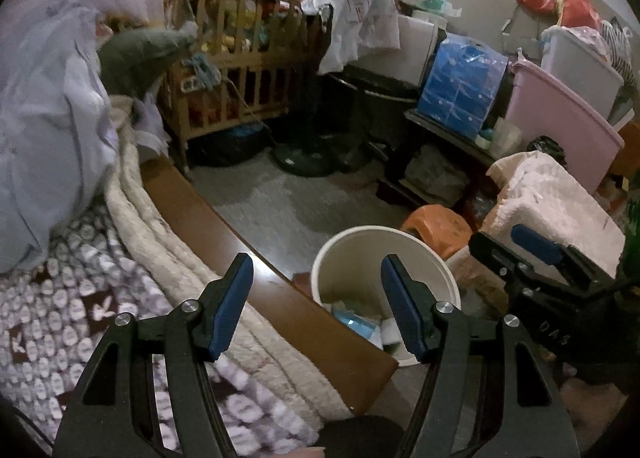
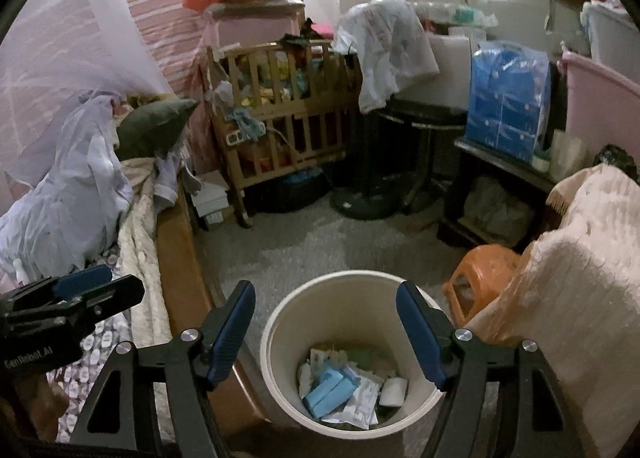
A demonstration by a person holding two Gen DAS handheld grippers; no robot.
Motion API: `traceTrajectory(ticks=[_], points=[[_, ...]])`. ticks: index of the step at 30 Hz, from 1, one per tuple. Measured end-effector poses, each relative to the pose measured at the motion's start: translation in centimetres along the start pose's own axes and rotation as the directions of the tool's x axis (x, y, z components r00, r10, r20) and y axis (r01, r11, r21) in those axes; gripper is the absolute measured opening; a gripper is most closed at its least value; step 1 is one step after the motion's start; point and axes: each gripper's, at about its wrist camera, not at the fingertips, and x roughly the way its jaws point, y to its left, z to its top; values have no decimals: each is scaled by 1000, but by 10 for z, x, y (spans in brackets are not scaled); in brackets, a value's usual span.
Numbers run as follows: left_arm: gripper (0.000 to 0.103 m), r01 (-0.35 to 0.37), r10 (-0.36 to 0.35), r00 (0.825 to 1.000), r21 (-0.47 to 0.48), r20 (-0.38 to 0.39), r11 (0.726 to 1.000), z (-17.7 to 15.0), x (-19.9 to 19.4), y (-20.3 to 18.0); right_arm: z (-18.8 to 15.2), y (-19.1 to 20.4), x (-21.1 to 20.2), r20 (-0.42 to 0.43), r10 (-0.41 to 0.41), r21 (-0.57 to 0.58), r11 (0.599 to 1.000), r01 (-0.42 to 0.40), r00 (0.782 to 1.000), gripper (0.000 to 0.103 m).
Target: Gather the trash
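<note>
A cream round waste bin (image 2: 348, 310) stands on the floor beside the bed's wooden edge (image 1: 224, 226). Inside it lie a blue packet (image 2: 328, 390), white wrappers (image 2: 360, 394) and a small white roll (image 2: 394, 390); the left wrist view shows part of this trash (image 1: 352, 322). My right gripper (image 2: 325, 290) hangs over the bin, open, with nothing between its blue pads. My left gripper (image 1: 316, 270) is over the bed edge and the bin's left rim (image 1: 320, 258), open too and empty. Each gripper shows in the other's view: right (image 1: 532, 258), left (image 2: 80, 290).
A patterned blanket (image 1: 60, 318) and cream quilt (image 1: 160, 242) cover the bed at left. An orange stool (image 2: 484, 270) and a towel-draped piece of furniture (image 2: 580, 258) flank the bin on the right. Farther back are a wooden crib (image 2: 280, 110), a fan base (image 2: 364, 202) and a blue package (image 2: 508, 106).
</note>
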Motion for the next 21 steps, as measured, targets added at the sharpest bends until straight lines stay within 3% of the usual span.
traceTrajectory(ticks=[9, 21], points=[[65, -50, 50, 997, -15, 52, 999, -1, -14, 7, 7, 1, -13, 25, -11, 14, 1000, 10, 1000, 76], [65, -76, 78, 995, -28, 64, 997, -1, -16, 12, 12, 2, -21, 35, -13, 12, 1000, 12, 999, 77]])
